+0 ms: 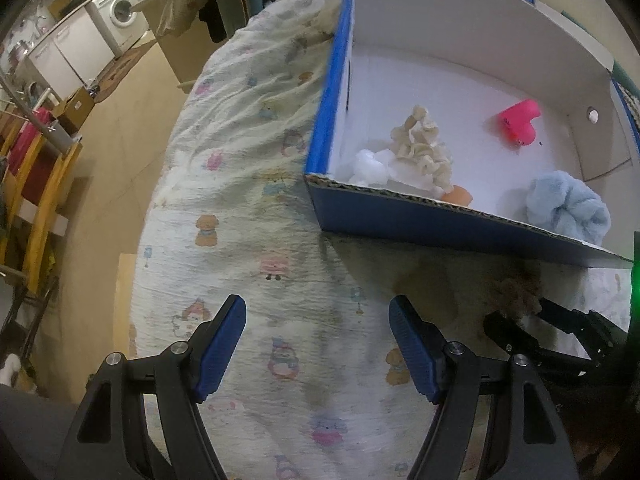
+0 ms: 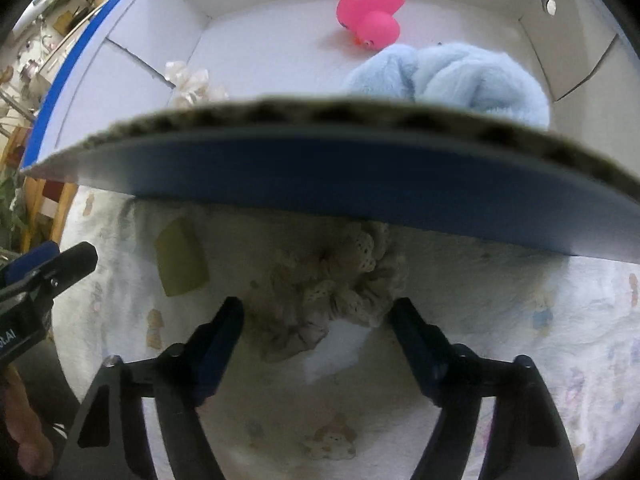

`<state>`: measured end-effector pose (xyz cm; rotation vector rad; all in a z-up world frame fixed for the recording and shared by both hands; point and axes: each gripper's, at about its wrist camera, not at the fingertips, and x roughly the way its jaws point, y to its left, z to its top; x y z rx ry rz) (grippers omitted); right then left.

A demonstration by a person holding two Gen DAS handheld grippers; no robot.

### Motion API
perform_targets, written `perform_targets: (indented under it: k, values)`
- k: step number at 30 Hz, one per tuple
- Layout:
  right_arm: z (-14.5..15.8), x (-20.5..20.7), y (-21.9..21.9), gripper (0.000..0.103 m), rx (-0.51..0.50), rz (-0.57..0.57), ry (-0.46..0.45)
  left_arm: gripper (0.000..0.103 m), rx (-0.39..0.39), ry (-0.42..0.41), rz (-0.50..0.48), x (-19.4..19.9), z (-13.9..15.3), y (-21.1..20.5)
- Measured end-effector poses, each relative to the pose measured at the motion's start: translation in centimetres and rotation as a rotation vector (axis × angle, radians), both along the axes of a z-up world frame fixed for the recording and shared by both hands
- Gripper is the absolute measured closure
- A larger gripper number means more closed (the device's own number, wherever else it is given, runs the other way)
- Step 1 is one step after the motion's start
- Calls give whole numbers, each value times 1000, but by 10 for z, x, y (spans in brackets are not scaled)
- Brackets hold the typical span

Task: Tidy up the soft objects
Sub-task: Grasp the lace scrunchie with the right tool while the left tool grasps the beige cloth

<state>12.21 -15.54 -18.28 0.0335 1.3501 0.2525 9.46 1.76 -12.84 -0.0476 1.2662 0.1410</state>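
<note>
A blue cardboard box [image 1: 400, 216] with a white inside stands on a patterned bedsheet [image 1: 248, 184]. In it lie a pink rubber duck [image 1: 518, 122], a light blue fluffy scrunchie [image 1: 568, 208], a cream scrunchie [image 1: 420, 148], white cotton balls [image 1: 370, 166] and a small orange thing [image 1: 458, 196]. My left gripper [image 1: 318, 344] is open and empty over the sheet. My right gripper [image 2: 316, 328] is open, its fingers either side of a beige lace scrunchie [image 2: 340, 288] that lies on the sheet against the box's near wall [image 2: 320, 172]. The right gripper also shows in the left wrist view [image 1: 520, 316].
A yellow sponge piece [image 2: 180, 256] lies on the sheet left of the lace scrunchie. The bed's left edge drops to the floor [image 1: 120, 152]. A washing machine [image 1: 120, 12], a cardboard box [image 1: 76, 110] and yellow wooden frames [image 1: 36, 208] stand beyond.
</note>
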Motion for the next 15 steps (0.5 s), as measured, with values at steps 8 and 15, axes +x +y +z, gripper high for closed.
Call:
perform_targets:
  k: [8,15]
  values:
    - [8,-7,-1,89,25,57,-8,32,-23,0,-73,4,-7,-20]
    - [31,-26,-20,89,94,57,-56,32,-56,18,-104,9,-13,-30]
